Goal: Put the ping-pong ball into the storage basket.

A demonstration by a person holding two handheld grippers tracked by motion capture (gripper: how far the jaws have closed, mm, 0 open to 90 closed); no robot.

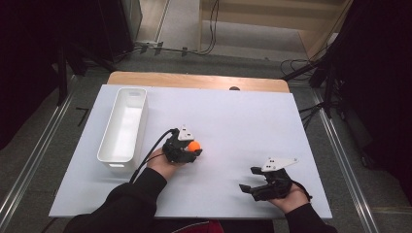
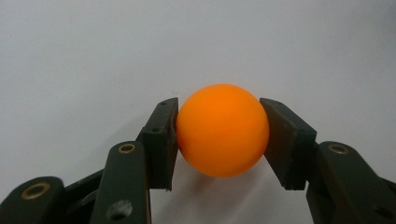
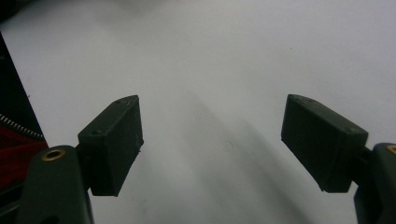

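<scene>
your left gripper (image 2: 218, 140) clamps the orange ball (image 2: 222, 129), right of the white bin (image 1: 122, 127); its pads (image 2: 161, 140) seem barely seated, so the ball may squirt free.

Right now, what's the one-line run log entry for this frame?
left gripper: shut on small orange ball | right gripper: open, nothing between fingers | long white plastic bin: left side of white table
</scene>
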